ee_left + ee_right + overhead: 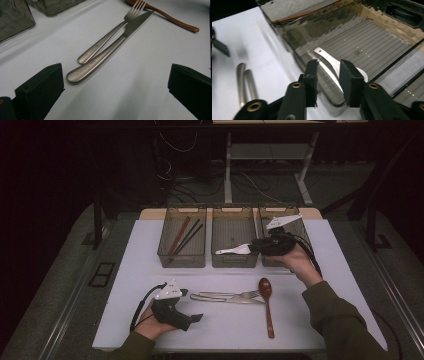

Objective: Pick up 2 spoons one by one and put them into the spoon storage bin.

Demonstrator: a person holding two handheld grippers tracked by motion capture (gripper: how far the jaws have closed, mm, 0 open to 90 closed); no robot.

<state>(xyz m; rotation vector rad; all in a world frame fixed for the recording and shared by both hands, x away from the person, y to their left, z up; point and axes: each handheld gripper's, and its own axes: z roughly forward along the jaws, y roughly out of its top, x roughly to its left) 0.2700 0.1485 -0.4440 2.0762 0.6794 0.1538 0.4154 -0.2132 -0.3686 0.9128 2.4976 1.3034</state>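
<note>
Left gripper [194, 321] sat at the lower left of the high view, jaws spread wide and holding nothing, aimed across the white table [325, 250] at the handles of a steel fork [235, 294] and knife [225, 299] lying side by side. Just right of them, at the lower centre, lay a wooden spoon [268, 305]. Along the upper middle stood three smoky bins: the left bin [182, 262] held chopsticks [186, 235], and the middle bin [234, 264] held the white spoon [234, 251], which rested on its ribbed floor near the right wall with the handle pointing left. The right gripper [256, 248] hovered at that bin's right edge, its jaws a little apart and straddling the spoon without, as far as could be seen, pressing on it (the bowl end was partly hidden behind one jaw). The spoon looked light, stiff and smooth, probably plastic, so likely slippery between hard pads. The flat handle just behind the bowl seemed the best place to pinch, across its narrow width.
</note>
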